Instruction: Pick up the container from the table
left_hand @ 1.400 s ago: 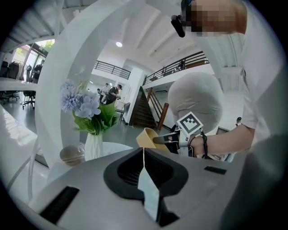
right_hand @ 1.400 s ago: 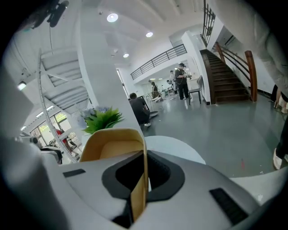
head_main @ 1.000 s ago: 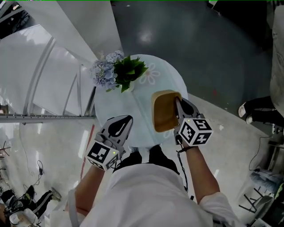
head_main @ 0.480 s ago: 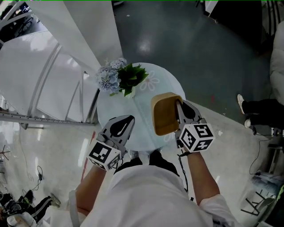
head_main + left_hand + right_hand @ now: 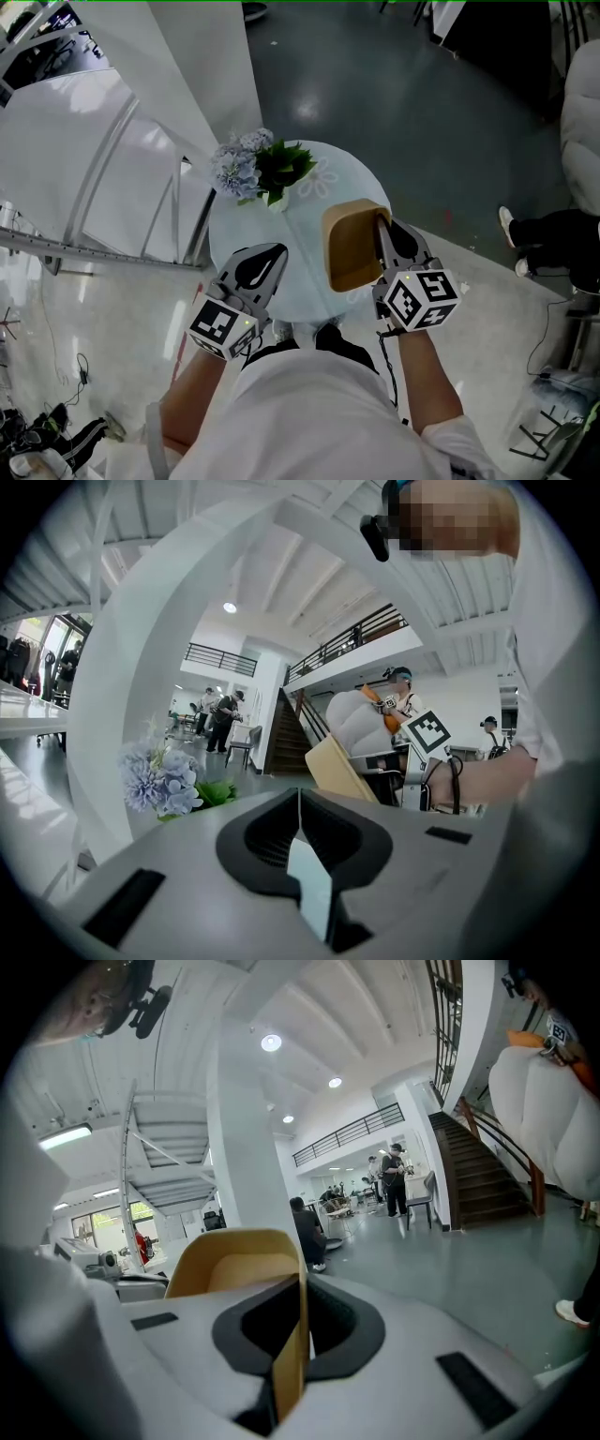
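The container (image 5: 353, 244) is a tan, rounded-square tub, open side up, held above the right part of the round pale-blue table (image 5: 300, 272). My right gripper (image 5: 380, 219) is shut on its right wall. In the right gripper view that thin wall (image 5: 292, 1344) stands pinched between the black pads, and the tub (image 5: 230, 1265) fills the space ahead. My left gripper (image 5: 277, 251) hovers over the table's near left part, shut with nothing in it. In the left gripper view its jaws (image 5: 298, 797) meet, and the container (image 5: 337, 769) shows to the right.
A bunch of pale blue flowers with green leaves (image 5: 258, 167) stands at the table's far left edge and shows as flowers (image 5: 161, 782) in the left gripper view. White stair framing (image 5: 103, 187) lies to the left and dark floor (image 5: 422, 103) beyond. A seated person's legs (image 5: 553, 234) are at the right.
My right gripper has risen with the container still pinched in it. The left gripper has come up a little too, still shut.
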